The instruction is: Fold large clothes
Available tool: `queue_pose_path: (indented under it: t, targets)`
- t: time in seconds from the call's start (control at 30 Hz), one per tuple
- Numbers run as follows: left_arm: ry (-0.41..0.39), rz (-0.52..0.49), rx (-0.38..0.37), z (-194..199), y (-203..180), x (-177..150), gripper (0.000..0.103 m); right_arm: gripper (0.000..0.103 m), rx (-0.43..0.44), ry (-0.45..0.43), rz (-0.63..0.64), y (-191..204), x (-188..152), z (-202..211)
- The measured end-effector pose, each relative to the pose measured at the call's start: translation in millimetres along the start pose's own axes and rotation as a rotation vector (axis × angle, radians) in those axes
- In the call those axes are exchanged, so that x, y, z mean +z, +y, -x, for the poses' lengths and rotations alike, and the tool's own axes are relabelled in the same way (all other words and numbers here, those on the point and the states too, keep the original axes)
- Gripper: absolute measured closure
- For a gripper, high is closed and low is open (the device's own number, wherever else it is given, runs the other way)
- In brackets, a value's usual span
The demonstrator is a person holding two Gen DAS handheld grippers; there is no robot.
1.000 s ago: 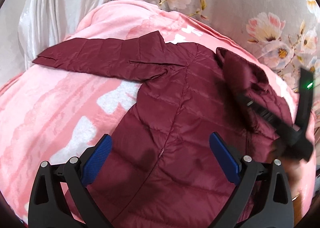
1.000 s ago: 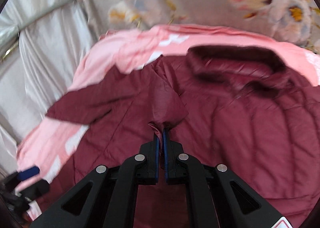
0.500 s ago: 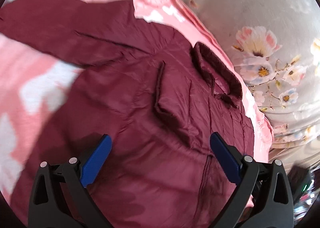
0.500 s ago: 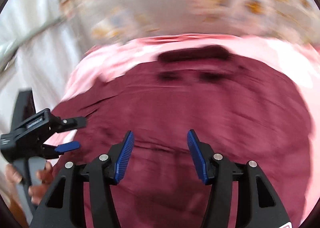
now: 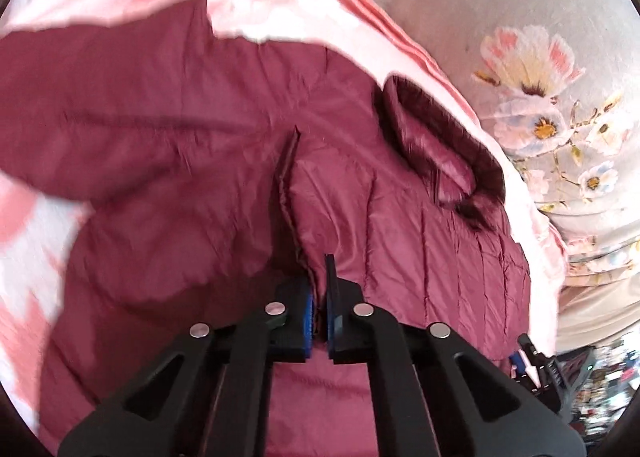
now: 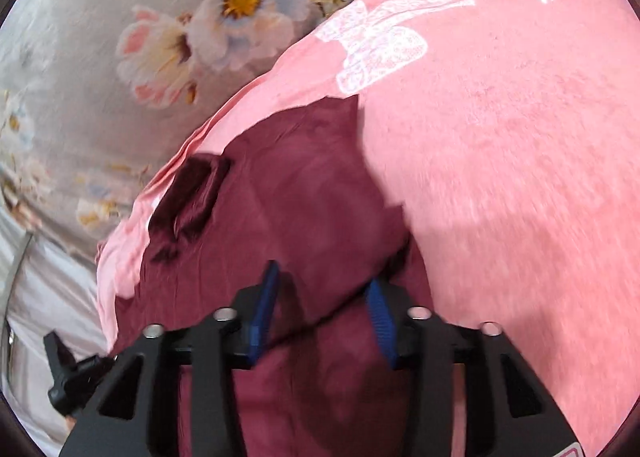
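The left gripper (image 5: 319, 289) is pinched tight on a raised fold of the maroon jacket (image 5: 400, 225), its blue pads (image 5: 306, 313) nearly meeting. The right gripper (image 6: 322, 313) stands partly open, jaws just closing, astride a bulge of the jacket (image 6: 304, 209); whether the pads press it cannot be told. The jacket lies spread on a pink blanket (image 6: 500, 161), collar (image 5: 444, 145) at the far right edge. White script on the blanket is unreadable. A floral sheet (image 5: 532, 69) lies beyond.

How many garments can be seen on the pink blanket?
1: a maroon puffer jacket spread on the pink blanket, collar toward the floral sheet. More garments could lie outside both views.
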State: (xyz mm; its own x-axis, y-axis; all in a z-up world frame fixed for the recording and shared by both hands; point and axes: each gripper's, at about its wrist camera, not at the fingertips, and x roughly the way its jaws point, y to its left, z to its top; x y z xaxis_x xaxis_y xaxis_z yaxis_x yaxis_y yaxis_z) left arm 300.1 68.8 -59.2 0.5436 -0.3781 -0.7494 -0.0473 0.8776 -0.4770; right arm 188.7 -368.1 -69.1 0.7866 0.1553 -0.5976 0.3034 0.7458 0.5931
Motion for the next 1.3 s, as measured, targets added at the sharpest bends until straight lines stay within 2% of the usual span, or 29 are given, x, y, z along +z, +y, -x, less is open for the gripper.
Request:
queue_pose_path:
  t: [0.03,0.07,0.13,0.2,0.27,0.33,0.4,0.43,0.57,0.63,0.67,0.73,0.77,0.87,0.93,1.0,1.1,1.17,1.3]
  targets:
    - [-0.031,-0.011,0.012,6,0,3,0.1,0.09,0.012,-0.008,-0.022,-2,5,-2]
    - [-0.055,-0.017,0.025,12,2,6,0.101,0.097,0.04,-0.024,-0.035,-1,8,0]
    - [-0.067,-0.019,0.027,16,7,8,0.101,0.101,0.081,-0.091,-0.01,8,8,17]
    - [-0.051,-0.029,0.051,11,10,5,0.101,0.102,0.076,-0.15,0.047,21,6,31]
    - [-0.025,-0.035,0.083,-1,16,-2,0.101,0.102,0.031,-0.166,0.096,26,1,35]
    - [0.003,-0.027,0.096,-16,23,-11,0.101,0.102,-0.09,-0.117,0.15,23,-6,18]
    - [-0.018,-0.042,0.099,-18,25,-16,0.101,0.102,-0.176,-0.058,0.187,17,-12,-1]
    - [-0.028,-0.061,0.115,-18,23,-18,0.1,0.102,-0.192,-0.022,0.187,12,-14,-10]
    - [-0.073,-0.135,0.164,-18,15,-25,0.098,0.102,-0.234,-0.001,0.216,16,-12,-15]
    - [-0.092,-0.166,0.178,-13,13,-30,0.096,0.093,-0.269,-0.008,0.257,23,-16,-7]
    - [-0.1,-0.179,0.192,-6,11,-31,0.092,0.092,-0.279,-0.015,0.275,26,-19,1]
    - [-0.136,-0.198,0.228,11,8,-33,0.076,0.091,-0.288,-0.045,0.303,30,-27,20]
    - [-0.181,-0.219,0.253,27,5,-33,0.066,0.09,-0.3,-0.065,0.318,32,-29,31]
    - [-0.258,-0.264,0.283,53,-13,-25,0.065,0.089,-0.293,-0.113,0.352,48,-26,49]
    - [-0.272,-0.283,0.256,59,-31,-17,0.065,0.089,-0.271,-0.123,0.385,64,-19,49]
    - [-0.272,-0.302,0.233,54,-49,-10,0.065,0.09,-0.268,-0.13,0.428,79,-14,39]
    - [-0.219,-0.339,0.257,21,-63,-8,0.066,0.093,-0.284,-0.109,0.465,89,-12,18]
    - [-0.156,-0.348,0.267,-4,-64,-12,0.066,0.094,-0.323,-0.082,0.49,88,-14,0]
    - [-0.105,-0.35,0.297,-31,-57,-28,0.066,0.095,-0.386,-0.038,0.498,74,-19,-23]
